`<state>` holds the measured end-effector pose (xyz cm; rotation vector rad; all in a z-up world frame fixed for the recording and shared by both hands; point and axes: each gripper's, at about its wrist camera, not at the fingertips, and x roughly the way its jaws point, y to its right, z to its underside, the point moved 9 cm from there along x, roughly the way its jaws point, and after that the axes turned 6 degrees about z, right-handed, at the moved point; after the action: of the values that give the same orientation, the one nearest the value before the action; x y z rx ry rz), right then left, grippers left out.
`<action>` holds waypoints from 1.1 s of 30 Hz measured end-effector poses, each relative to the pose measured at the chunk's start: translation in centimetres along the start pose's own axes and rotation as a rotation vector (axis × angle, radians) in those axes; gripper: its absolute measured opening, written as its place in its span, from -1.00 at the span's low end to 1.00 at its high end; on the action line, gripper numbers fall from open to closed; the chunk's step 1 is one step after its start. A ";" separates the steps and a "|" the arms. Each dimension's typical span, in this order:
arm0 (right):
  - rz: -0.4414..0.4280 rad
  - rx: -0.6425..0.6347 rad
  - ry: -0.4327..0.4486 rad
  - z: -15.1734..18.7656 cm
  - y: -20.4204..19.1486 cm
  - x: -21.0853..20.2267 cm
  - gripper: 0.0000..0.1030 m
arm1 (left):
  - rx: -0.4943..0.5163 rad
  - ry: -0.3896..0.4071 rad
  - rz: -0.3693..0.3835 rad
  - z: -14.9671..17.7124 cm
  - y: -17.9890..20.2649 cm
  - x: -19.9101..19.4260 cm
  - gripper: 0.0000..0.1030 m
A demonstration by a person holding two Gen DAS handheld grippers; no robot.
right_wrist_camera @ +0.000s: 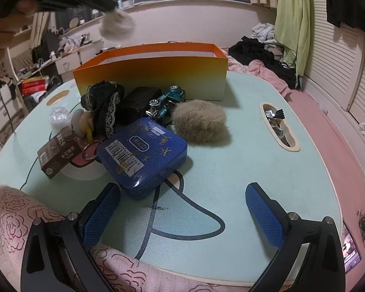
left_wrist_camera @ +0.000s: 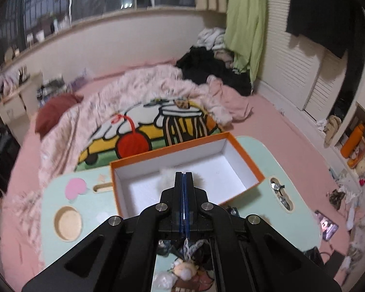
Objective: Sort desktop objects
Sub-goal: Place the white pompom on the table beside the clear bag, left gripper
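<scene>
From the left wrist view, the left gripper point(left_wrist_camera: 183, 177) has its fingers pressed together on one white fluffy pompom point(left_wrist_camera: 168, 182), whose fur puffs out to either side of the fingertips; it hangs just ahead of them over the open inside of the single orange box point(left_wrist_camera: 245, 157), which looks otherwise bare, so the carry reads as a drop about to be made into the sorting container. Below and behind the fingers a heap of small things still lies on the mint-green counter point(left_wrist_camera: 275, 160), too hidden to count from here. From the right wrist view, the right gripper point(right_wrist_camera: 183, 215) hovers low over the counter with its fingers spread wide and nothing between them, likely lined up to take the next piece. Just ahead of the left-hand finger lies one blue tin point(right_wrist_camera: 143, 153); further out, ahead of the gap, sits one tan fur ball point(right_wrist_camera: 199, 121). Beyond the tin stand one teal toy car point(right_wrist_camera: 166, 103), one black case point(right_wrist_camera: 140, 99), one black lace-trimmed band point(right_wrist_camera: 104, 102) and, off to the left, one small brown carton point(right_wrist_camera: 58, 158) and one clear wrapper point(right_wrist_camera: 60, 116). They cluster against the box's near wall, ready for loading. High at upper left the white pompom shows again, blurred, above the box.
</scene>
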<state>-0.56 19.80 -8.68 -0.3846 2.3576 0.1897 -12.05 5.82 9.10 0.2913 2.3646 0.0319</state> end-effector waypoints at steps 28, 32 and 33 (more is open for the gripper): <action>-0.001 0.000 0.001 0.0 0.1 0.0 1.00 | -0.034 -0.109 0.125 20.1 -4.9 -2.4 0.11; 0.002 -0.003 0.003 -0.1 0.1 0.0 1.00 | 0.063 -0.063 0.023 22.2 -2.8 -1.6 0.50; 0.002 -0.003 0.000 -0.1 0.1 0.0 1.00 | 0.077 -0.038 0.003 22.2 -2.5 -1.7 0.50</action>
<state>-0.63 19.84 -8.62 -0.3835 2.3581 0.1936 3.83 1.68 -6.12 0.3298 2.3310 -0.0634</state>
